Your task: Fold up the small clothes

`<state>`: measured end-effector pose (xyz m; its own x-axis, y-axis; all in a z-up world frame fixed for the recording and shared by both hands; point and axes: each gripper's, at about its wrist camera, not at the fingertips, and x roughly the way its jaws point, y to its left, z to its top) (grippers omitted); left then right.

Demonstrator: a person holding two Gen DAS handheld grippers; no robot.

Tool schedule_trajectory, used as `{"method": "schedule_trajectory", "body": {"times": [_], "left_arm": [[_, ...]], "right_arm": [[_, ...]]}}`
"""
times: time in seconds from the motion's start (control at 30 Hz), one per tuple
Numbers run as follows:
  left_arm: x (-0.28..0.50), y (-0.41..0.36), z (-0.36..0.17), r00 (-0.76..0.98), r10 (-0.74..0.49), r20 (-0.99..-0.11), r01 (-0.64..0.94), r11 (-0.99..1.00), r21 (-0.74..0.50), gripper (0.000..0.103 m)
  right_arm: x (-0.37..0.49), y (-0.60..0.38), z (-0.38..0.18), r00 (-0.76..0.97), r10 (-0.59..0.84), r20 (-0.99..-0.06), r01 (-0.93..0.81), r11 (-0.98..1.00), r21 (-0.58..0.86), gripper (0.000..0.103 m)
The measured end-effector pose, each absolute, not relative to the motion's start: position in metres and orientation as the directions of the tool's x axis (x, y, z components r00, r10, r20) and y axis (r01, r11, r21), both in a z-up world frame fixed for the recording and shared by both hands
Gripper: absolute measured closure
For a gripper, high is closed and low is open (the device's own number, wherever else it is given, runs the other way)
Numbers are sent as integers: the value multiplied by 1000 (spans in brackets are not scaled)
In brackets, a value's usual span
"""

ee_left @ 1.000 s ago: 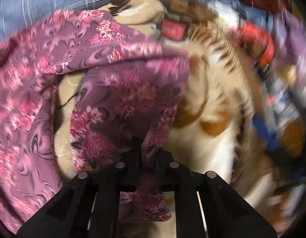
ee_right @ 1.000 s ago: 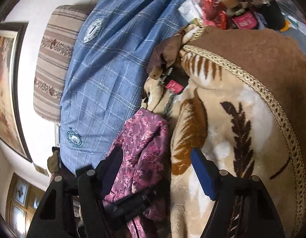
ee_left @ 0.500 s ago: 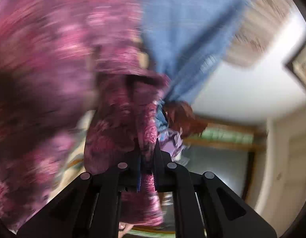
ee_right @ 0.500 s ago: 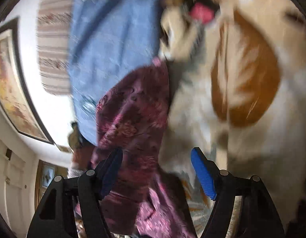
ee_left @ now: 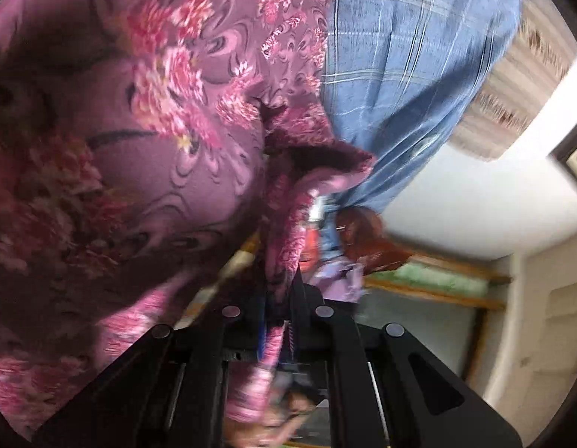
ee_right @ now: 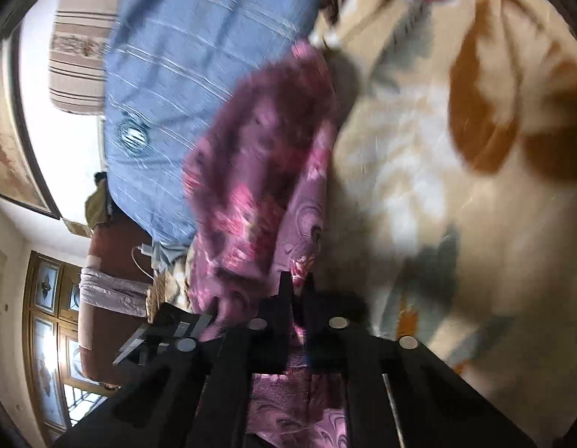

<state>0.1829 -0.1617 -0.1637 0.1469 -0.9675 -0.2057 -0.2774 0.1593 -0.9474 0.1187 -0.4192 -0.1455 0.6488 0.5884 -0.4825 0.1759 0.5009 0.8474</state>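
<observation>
A small purple garment with a pink flower print (ee_left: 168, 119) fills the left of the left wrist view. My left gripper (ee_left: 282, 298) is shut on a narrow fold of its edge, and the cloth hangs down between the fingers. In the right wrist view the same purple garment (ee_right: 266, 171) lies bunched between a blue cover and a tan blanket. My right gripper (ee_right: 297, 291) has closed its jaws on the garment's lower edge, with cloth pinched between the pads and more showing below them.
A blue checked bed cover (ee_left: 408, 74) (ee_right: 183, 74) lies beside the garment. A cream and brown plush blanket (ee_right: 456, 156) fills the right. A striped pillow (ee_right: 79, 48), white wall, framed picture (ee_right: 12, 156) and wooden window (ee_right: 49, 336) lie beyond.
The right gripper went from wide open beside the garment to shut on its edge. The left view rolled and swung from the blanket toward the blue cover and wall, still gripping cloth.
</observation>
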Motion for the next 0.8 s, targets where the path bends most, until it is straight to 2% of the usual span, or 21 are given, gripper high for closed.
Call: {"method": "schedule_trajectory", "body": {"times": [0.17,0.27,0.3,0.4,0.5,0.6,0.63,0.67,0.73,0.77,0.8], "left_arm": [[174,-149,-131,80,-916,-393,-104,384,-917,90],[165,-116,-101,133,-898,-419,13,425,-905,66],[164,-102,-94,161,-894,-419,35,429,-903,58],[172,-56,-75,247,-869,-430,74,459,-885,54],[181,-6,-67,360,-798,-483,82,543,-836,51],[190,30,-71,413,-755,-509,67,583,-810,51],[194,38,-75,412,-752,-514,61,586,-808,51],[199,42,-81,402,-752,-522,57,590,-806,51],[207,38,-85,376,-759,-531,77,597,-799,51],[208,37,-86,361,-763,-537,96,603,-792,49],[212,32,-86,347,-767,-539,112,605,-788,47]], "right_arm": [[97,-425,-74,746,495,-445,71,606,792,99],[100,-401,-20,772,450,-449,1,706,709,99],[108,-386,-4,759,456,-464,-30,737,675,99],[141,-333,26,690,468,-553,-107,821,561,99],[177,-268,17,585,470,-660,-155,864,478,99],[214,-220,-31,470,566,-677,-173,812,558,92],[222,-211,-47,441,594,-673,-166,791,590,87],[225,-209,-57,429,591,-683,-149,792,592,75],[224,-214,-63,454,550,-701,-93,812,577,64],[219,-222,-57,483,547,-684,-83,806,586,52],[212,-230,-50,512,547,-662,-86,799,595,46]]}}
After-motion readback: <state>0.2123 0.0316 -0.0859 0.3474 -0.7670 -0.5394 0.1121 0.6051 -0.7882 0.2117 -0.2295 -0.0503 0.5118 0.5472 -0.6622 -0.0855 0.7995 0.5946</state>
